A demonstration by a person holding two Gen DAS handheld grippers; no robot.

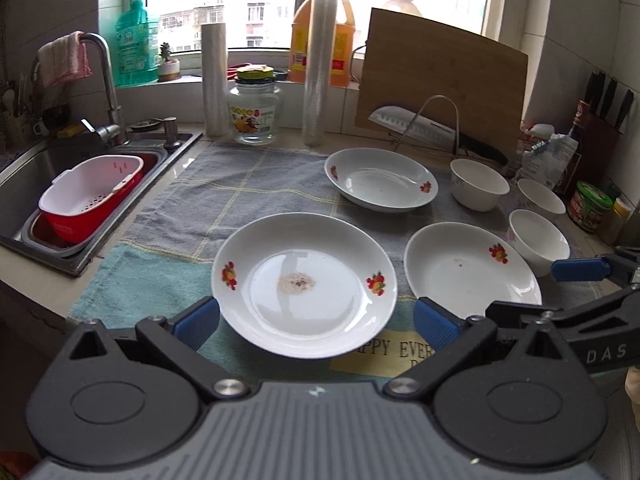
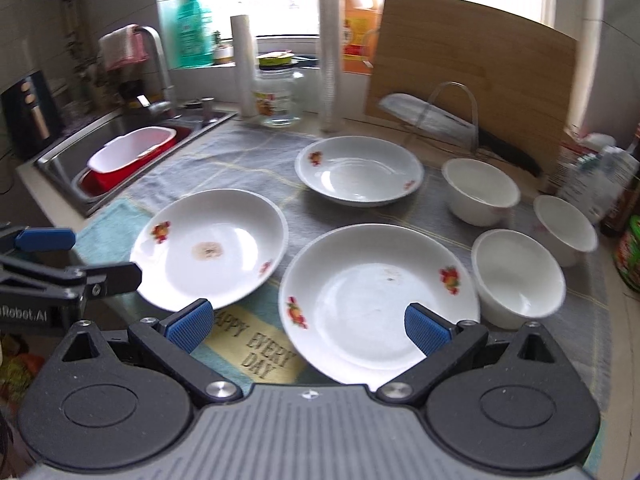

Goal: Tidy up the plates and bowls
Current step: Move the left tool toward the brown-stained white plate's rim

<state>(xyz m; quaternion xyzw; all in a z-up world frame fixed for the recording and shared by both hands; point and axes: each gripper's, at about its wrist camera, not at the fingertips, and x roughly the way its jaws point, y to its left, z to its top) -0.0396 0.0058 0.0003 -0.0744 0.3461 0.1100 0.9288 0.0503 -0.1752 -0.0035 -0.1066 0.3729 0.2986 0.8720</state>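
Note:
Three white plates with fruit prints lie on a checked cloth: a near-left plate (image 1: 304, 280) (image 2: 210, 248) with a brown stain, a near-right plate (image 1: 468, 272) (image 2: 376, 300), and a far plate (image 1: 380, 178) (image 2: 358, 170). Three small white bowls (image 1: 478, 184) (image 1: 540, 196) (image 1: 538, 240) stand at the right; they also show in the right wrist view (image 2: 480, 190) (image 2: 564, 228) (image 2: 518, 276). My left gripper (image 1: 316, 326) is open just before the near-left plate. My right gripper (image 2: 308, 326) is open over the near-right plate's front rim.
A sink (image 1: 24, 176) with a red-and-white colander (image 1: 92, 196) lies at the left. A glass jar (image 1: 256, 112), two plastic rolls (image 1: 214, 80), a cutting board (image 1: 444, 80) and a knife on a rack (image 1: 416, 124) stand behind. Jars and bottles (image 1: 590, 204) crowd the right.

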